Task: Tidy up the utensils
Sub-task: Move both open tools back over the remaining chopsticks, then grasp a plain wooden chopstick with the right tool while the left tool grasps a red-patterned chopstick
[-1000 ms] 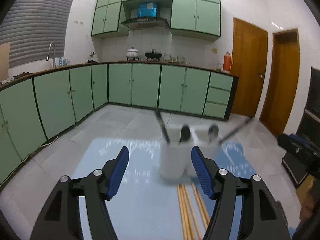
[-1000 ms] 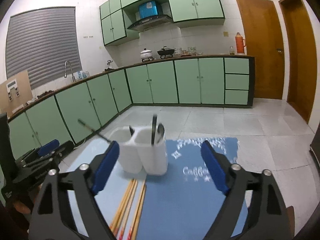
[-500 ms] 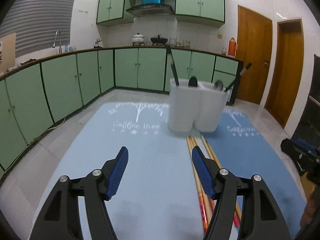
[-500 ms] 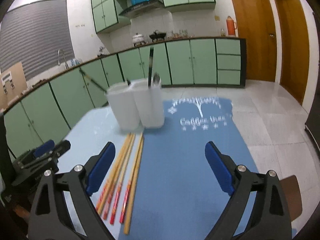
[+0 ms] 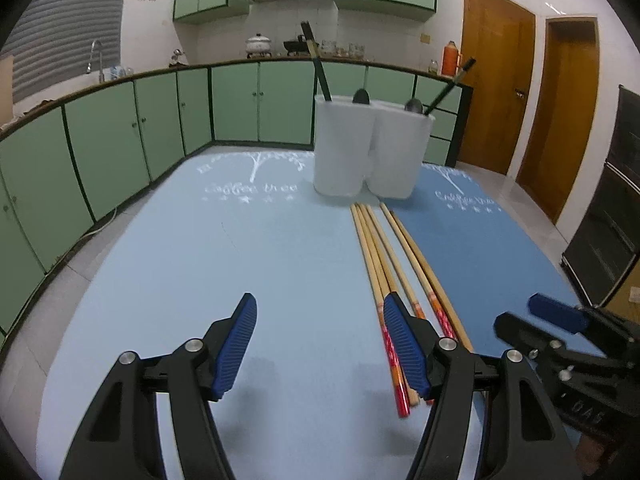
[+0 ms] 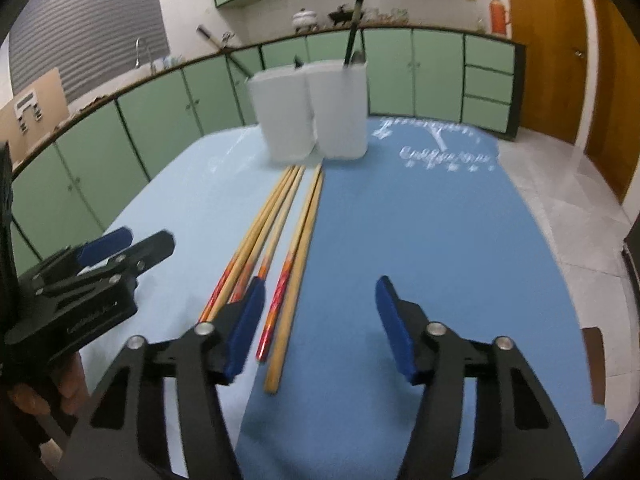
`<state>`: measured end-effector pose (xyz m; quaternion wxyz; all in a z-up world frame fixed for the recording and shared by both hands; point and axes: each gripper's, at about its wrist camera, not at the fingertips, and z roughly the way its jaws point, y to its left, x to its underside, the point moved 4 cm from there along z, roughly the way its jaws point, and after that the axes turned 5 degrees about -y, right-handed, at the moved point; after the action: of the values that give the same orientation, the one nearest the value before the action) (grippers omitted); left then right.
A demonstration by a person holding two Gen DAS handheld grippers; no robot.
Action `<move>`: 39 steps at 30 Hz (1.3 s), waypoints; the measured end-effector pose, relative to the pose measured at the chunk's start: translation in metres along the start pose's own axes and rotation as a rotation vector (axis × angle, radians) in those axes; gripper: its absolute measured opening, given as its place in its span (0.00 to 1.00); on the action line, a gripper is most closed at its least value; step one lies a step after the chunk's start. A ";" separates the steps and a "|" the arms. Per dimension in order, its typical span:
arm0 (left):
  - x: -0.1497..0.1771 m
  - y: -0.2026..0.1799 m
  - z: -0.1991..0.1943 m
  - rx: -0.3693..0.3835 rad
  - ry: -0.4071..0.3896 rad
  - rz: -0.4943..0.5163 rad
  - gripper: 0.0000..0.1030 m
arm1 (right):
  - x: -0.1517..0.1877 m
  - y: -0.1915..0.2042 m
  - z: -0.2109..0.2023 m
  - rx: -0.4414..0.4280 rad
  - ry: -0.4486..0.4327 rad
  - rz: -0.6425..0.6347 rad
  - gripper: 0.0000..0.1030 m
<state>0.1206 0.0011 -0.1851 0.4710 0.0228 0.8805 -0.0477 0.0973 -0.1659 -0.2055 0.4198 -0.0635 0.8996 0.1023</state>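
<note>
Compared with a second ago both grippers have dropped low over the table, so the mats fill the view now. The left gripper (image 5: pixel 318 342) sits over the light blue mat (image 5: pixel 200 264), jaws open with nothing between them, same gap as before. The chopsticks (image 5: pixel 394 256) lie just beside its right finger, in front of the white utensil holder (image 5: pixel 370 152). The right gripper (image 6: pixel 318 328) hangs over the darker blue mat (image 6: pixel 420 220), jaws closing, nothing between them.

white utensil holder (image 5: pixel 372 148) far; tan chopsticks (image 5: pixel 394 264), red patterned near ends; light blue mat (image 5: pixel 224 264) left, darker blue mat (image 6: pixel 420 240) right
</note>
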 end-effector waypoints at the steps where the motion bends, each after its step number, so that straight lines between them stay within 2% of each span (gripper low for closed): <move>1: 0.002 0.000 0.000 0.002 0.006 -0.003 0.62 | 0.004 0.002 0.001 -0.005 0.010 0.003 0.46; 16: 0.017 -0.004 -0.001 0.002 0.036 -0.014 0.62 | 0.021 0.016 0.010 -0.005 0.056 -0.007 0.22; 24: 0.023 -0.014 0.002 0.029 0.061 0.003 0.62 | 0.025 0.013 0.006 -0.013 0.072 -0.003 0.22; 27: 0.026 -0.016 0.004 0.035 0.076 0.004 0.62 | 0.027 0.017 0.009 0.011 0.071 -0.036 0.21; 30: 0.029 -0.016 0.007 0.042 0.093 -0.002 0.61 | 0.026 0.018 0.010 0.032 0.069 -0.046 0.13; 31: 0.029 -0.016 0.008 0.042 0.097 -0.004 0.61 | 0.026 0.016 0.010 0.045 0.069 -0.051 0.06; 37: 0.031 -0.021 0.010 0.050 0.112 0.008 0.61 | 0.024 -0.004 0.008 0.093 0.061 0.002 0.06; 38: 0.033 -0.022 0.011 0.051 0.119 0.011 0.59 | 0.024 -0.008 0.007 0.096 0.062 0.017 0.06; 39: 0.034 -0.023 0.014 0.056 0.131 0.013 0.53 | 0.024 -0.010 0.008 0.095 0.063 0.023 0.06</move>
<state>0.1110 -0.0230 -0.2194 0.4118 0.0448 0.9077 -0.0674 0.0902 -0.1748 -0.2299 0.3928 -0.0362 0.9168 0.0624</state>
